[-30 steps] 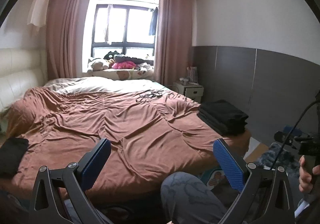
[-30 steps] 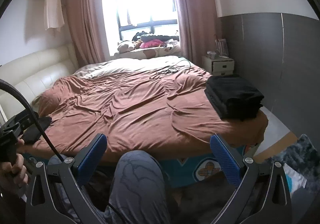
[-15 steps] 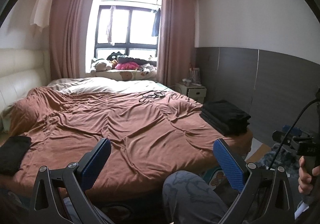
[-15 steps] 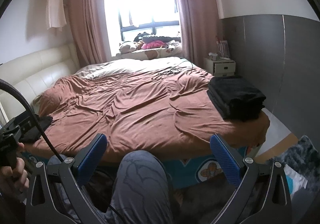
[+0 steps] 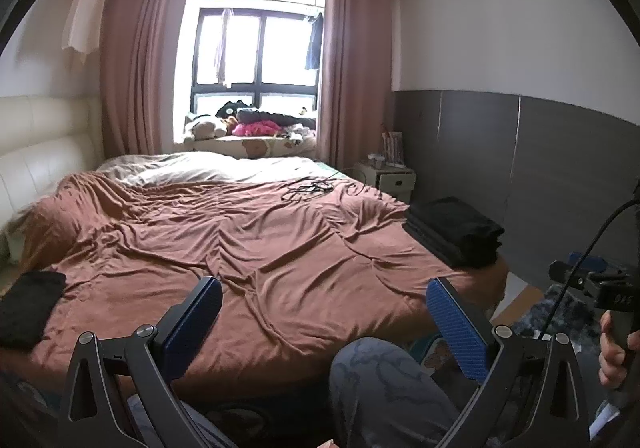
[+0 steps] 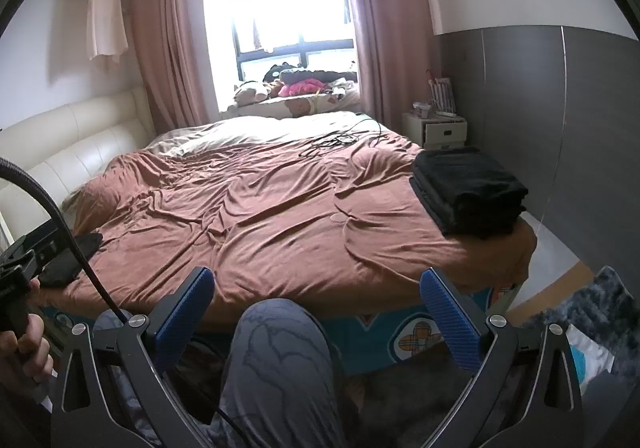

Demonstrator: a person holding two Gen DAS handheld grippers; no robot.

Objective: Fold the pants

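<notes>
A stack of folded black pants (image 5: 456, 230) (image 6: 468, 190) rests on the right corner of the bed. A separate flat black garment (image 5: 30, 306) (image 6: 68, 258) lies at the bed's left edge. My left gripper (image 5: 324, 322) is open, held off the front edge of the bed with nothing between its blue pads. My right gripper (image 6: 316, 314) is open too, held low before the bed, above a person's knee (image 6: 280, 352). Both grippers are well short of either garment.
The bed wears a wrinkled brown cover (image 5: 248, 244). A tangle of cables (image 5: 308, 188) lies near its far side. A nightstand (image 6: 434, 128) stands by the grey wall panel. A dark rug (image 6: 600, 308) covers the floor at right. Each view shows a hand holding the other gripper's handle.
Both views have drifted slightly, the bed shifting a little in frame. The grippers stay open and the garments have not moved.
</notes>
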